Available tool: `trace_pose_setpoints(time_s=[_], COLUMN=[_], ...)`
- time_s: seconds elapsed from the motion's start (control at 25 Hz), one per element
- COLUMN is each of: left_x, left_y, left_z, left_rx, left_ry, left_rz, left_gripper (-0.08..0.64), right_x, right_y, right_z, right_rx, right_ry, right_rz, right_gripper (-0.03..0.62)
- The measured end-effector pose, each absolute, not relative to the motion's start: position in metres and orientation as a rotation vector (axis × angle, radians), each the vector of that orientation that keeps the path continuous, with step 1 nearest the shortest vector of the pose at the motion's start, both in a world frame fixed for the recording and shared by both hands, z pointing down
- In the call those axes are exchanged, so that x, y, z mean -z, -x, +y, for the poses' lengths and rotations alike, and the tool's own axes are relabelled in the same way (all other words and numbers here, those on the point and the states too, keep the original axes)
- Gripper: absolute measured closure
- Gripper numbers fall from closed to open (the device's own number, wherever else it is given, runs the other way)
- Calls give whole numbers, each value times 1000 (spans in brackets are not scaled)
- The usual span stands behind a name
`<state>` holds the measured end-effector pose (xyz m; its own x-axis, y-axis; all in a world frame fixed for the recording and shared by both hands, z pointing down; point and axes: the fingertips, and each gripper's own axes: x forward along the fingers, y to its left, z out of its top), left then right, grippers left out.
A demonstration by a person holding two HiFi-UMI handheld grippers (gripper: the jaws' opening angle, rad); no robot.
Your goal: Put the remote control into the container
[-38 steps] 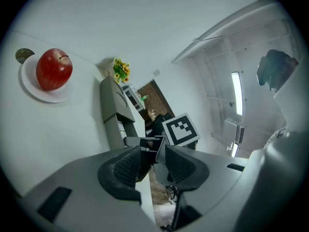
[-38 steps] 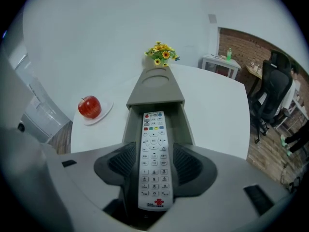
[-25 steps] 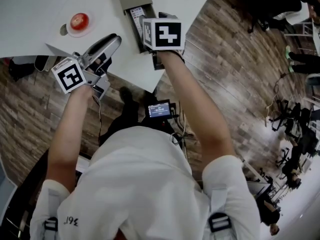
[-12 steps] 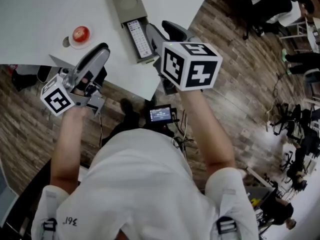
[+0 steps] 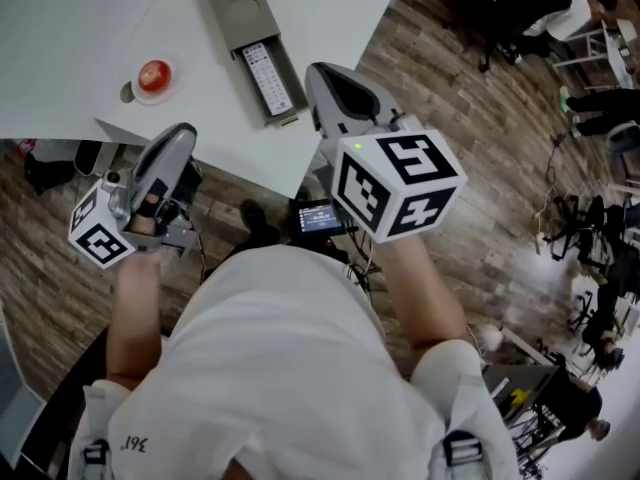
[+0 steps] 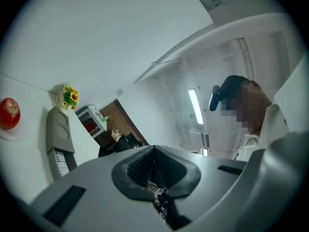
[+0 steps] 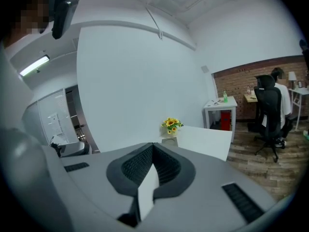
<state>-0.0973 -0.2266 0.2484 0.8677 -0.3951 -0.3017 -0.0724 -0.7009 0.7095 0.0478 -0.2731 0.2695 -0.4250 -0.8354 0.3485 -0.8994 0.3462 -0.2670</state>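
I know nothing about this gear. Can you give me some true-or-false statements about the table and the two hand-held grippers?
1. The remote control lies inside the grey container. True.
2. The left gripper holds the remote control. False: its jaws are closing shut on nothing, away from the remote control.
3. In the head view, a red apple sits left of the container. True.
4. The right gripper has its jaws wide apart. False: they are closing shut, with nothing between them.
5. The container stands on the floor. False: it lies on the white table.
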Motion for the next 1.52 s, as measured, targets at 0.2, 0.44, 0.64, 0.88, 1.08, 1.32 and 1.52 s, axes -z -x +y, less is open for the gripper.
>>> trace_pose_setpoints(time_s=[0.2,0.44,0.64,0.88,1.08,1.32,1.52], left_x=[-249,-262,-269,-276,-278,-277,-275], left_y=[92,89,79,79,77,75,72], left_z=[-203,-183,-164,-161,-160,-159,-159], left_rx=[536,499,477,471,463,450,445], left_ry=[-2327,-2306,-2289,-2269,-2262,-2273,-2274], left_rz=[-328,-342,-364,-365,-356,-342,-333], left_gripper=[554,554,554,554,554,554,554], right_x=[-268,-272,-279,-291,-291,-290,-289], right_y=[-57,-64,-74,-71,-75,-78,-80], right_z=[-249,-226,-200,-192,-193,-193,-192], right_rx=[-618,-619,-633,-679,-698,-713,-699], right_ry=[-1591,-1581,-1558,-1549,-1576,-1596,-1609], right_rz=[-2446,-2446,-2448,-2436,-2429,-2428,-2417], right_gripper=[591,591,591,591,592,592,592])
